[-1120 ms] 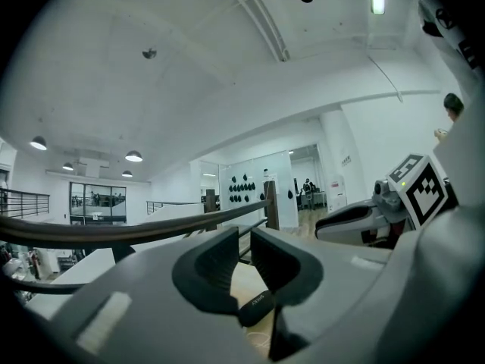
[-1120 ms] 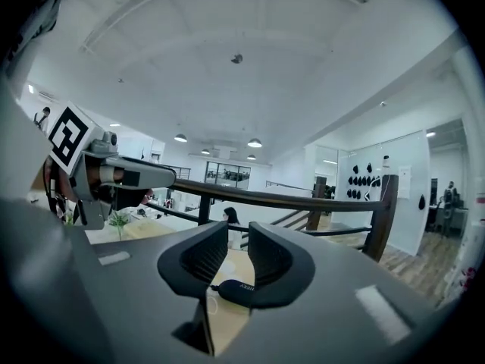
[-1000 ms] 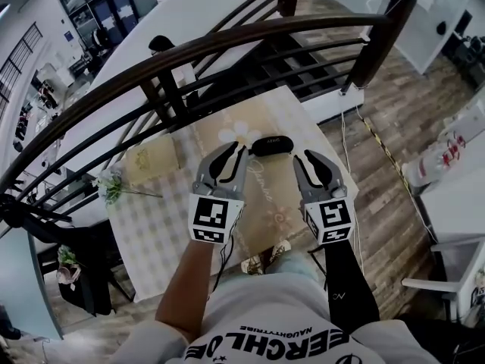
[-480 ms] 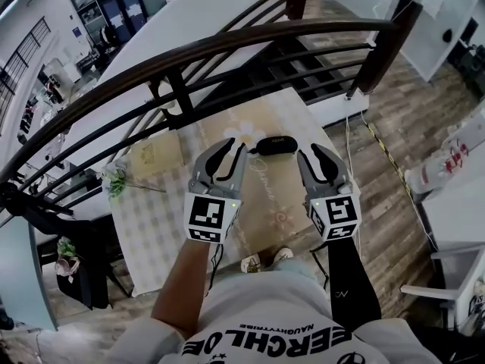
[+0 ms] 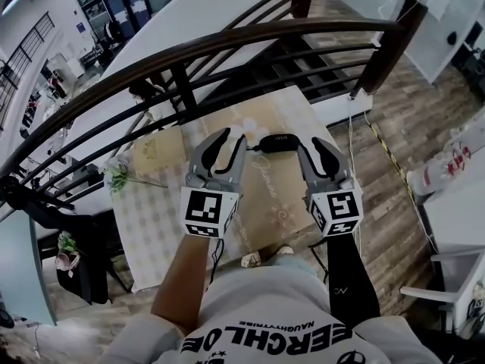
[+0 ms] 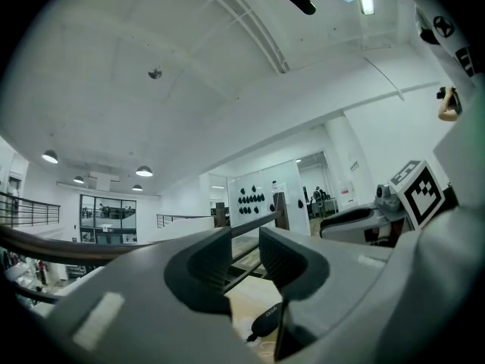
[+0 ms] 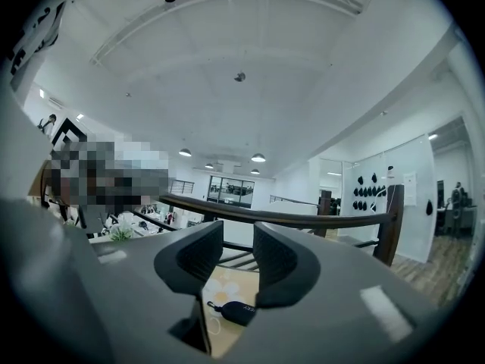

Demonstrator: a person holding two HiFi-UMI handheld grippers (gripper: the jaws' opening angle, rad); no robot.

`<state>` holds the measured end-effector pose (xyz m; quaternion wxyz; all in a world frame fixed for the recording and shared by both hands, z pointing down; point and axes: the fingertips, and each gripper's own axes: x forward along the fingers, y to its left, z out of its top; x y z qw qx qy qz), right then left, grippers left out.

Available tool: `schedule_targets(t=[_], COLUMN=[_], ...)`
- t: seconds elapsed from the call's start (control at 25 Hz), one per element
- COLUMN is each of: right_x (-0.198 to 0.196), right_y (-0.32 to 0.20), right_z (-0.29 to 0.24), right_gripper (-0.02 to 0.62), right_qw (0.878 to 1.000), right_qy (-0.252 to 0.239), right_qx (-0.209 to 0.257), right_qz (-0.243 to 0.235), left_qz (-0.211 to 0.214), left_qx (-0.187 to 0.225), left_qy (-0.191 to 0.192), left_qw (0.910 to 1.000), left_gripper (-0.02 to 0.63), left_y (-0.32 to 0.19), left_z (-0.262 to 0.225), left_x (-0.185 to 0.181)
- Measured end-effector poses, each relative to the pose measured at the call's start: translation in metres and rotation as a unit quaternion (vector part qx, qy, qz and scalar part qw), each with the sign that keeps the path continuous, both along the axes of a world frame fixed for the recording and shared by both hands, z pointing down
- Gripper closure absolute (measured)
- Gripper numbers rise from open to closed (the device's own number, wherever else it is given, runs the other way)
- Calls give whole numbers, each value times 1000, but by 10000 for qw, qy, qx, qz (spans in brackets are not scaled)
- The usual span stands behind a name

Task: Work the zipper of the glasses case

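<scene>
Well to the left of the left gripper (image 5: 233, 138), one flower sprig (image 5: 115, 179) lies on the table (image 5: 163, 226). The left gripper's jaws stand moderately apart, having just been opening, and nothing is between them.

Just to its right, the glasses case (image 5: 274, 142) lies on the table in the space between the two grippers, slightly ahead of their tips. It is black and oblong with rounded ends, and a short line of pale lettering runs along its top. A small zipper pull (image 7: 211, 304) sticks out from the end nearer the left gripper.

To the right of the case, the right gripper (image 5: 314, 145) is also open and empty, its jaws having just been opening.

The lettering is too small to read. The zipper track cannot be made out, so I cannot tell whether the case is zipped shut. In each gripper view the case sits below the jaw gap and is partly cut off by a jaw. Whether the left gripper's inner tip touches the case is unclear.

Count: one glasses case, one zipper pull, two grippers, one table, one flower sprig.
</scene>
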<state>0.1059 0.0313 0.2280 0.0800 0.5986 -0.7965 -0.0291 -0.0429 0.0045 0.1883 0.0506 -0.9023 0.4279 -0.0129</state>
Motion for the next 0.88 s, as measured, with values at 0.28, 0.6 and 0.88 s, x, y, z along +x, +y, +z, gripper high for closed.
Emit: schedule_targets(t=[0.28, 0.6, 0.88], right_x=[1, 7, 8], right_y=[-2, 0, 5], right_z=[-1, -6, -7], right_gripper=[437, 569, 569], right_qw=[10000, 9993, 9992], right_qy=[-53, -165, 154], right_qx=[53, 153, 185], right_qz=[61, 283, 323], left_qz=[-49, -239, -293], left_qx=[57, 101, 112], left_qy=[132, 34, -11], left_qw=[9999, 9997, 9995], left_gripper=[387, 509, 508], left_y=[-1, -2, 0], left_z=[-8, -10, -9], left_x=[-2, -10, -11])
